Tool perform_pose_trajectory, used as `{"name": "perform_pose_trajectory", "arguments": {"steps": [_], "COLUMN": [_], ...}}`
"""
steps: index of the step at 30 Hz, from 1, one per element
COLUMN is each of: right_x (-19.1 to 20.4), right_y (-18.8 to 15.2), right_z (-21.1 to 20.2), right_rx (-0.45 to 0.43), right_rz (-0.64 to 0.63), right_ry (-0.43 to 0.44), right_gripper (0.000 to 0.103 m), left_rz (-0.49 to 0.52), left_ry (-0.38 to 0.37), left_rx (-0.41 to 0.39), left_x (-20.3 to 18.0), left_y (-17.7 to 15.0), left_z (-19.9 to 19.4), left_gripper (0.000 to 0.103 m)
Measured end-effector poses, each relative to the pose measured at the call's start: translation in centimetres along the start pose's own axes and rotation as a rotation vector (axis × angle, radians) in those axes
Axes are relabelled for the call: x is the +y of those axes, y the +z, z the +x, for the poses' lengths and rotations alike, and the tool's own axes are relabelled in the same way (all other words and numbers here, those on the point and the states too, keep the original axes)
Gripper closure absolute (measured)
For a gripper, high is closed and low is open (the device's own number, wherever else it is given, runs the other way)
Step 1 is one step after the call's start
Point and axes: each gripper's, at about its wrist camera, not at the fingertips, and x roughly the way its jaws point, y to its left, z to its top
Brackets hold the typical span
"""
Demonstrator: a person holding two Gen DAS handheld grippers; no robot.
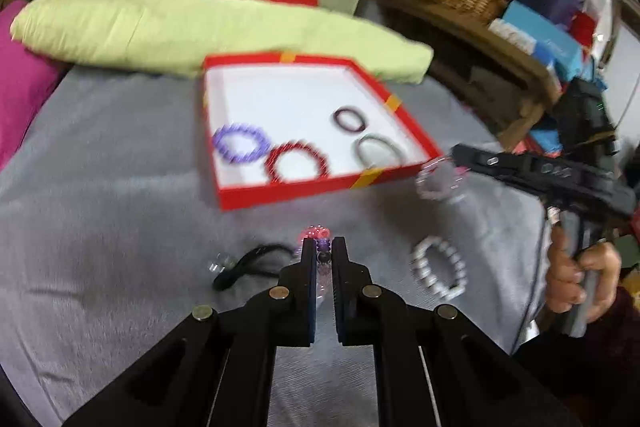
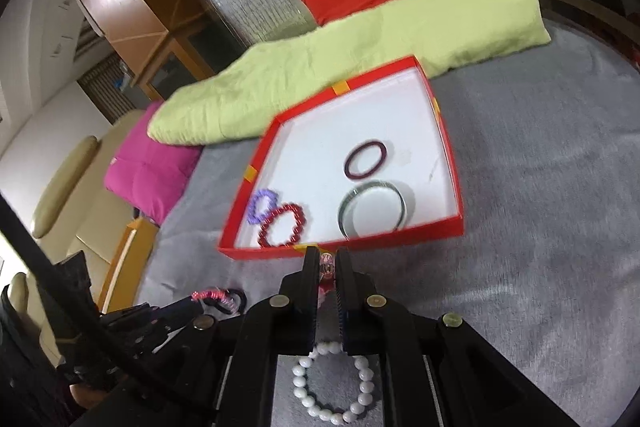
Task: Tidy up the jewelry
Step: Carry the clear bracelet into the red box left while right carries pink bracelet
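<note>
Pinching a pink-and-clear beaded bracelet [image 2: 326, 269] between nearly shut jaws, the right gripper [image 2: 325, 259] hangs just short of the near wall of the red box [image 2: 400, 237], my landmark for everything here. The left gripper [image 1: 323, 247] is likewise almost closed on a second pink and purple beaded bracelet [image 1: 320, 239], further from the box's near wall and lower over the grey cloth [image 1: 120, 167].

The likeliest slip, in my judgement: both bracelets are held by only a few beads, so a swing or snag could roll them out. The right one dangles below the fingers and could catch the box's near rim if carried in too low. Both frames are blurred, so grip depth is hard to tell.

Inside the box, the purple bracelet [image 1: 241, 143], red bracelet [image 1: 297, 163], clear bangle [image 1: 376, 150] and dark bangle [image 1: 349, 119] crowd the near half; the far half shows bare white floor, the better landing room. Outside the box, nearer the grippers, lie a white bead bracelet [image 2: 332, 383] and a black cord [image 1: 250, 265]. Beyond the box's far wall a green cloth [image 1: 200, 23] lies close against it.
</note>
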Motion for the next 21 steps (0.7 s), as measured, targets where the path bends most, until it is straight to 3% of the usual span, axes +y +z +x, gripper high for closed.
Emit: {"name": "perform_pose_trajectory", "arguments": {"steps": [5,8,15,21], "right_x": [0.4,-0.1,-1.6,-1.8], "right_y": [1.7,3.1,7.9,12.1], "right_z": [0.2,1.0,6.2,10.7], "right_rx": [-0.056,-0.061,-0.021,-0.007], "right_rz": [-0.012,0.013,0.121,0.171], "right_ry": [0.017,0.012,0.013,0.013], "right_gripper": [0.095,0.095,0.094,0.094], "left_rz": [0.000,-0.008,-0.056,-0.129], "left_ry": [-0.045,-0.036,0.006,-0.012], "left_rx": [-0.080,-0.097,-0.055,-0.028], "left_x": [-0.7,-0.6,1.2,3.2], "left_y": [2.6,4.9,11.1,13.3], "left_z": [-1.2,-0.1,6.1,10.8], "left_gripper": [0.095,0.095,0.095,0.095]}}
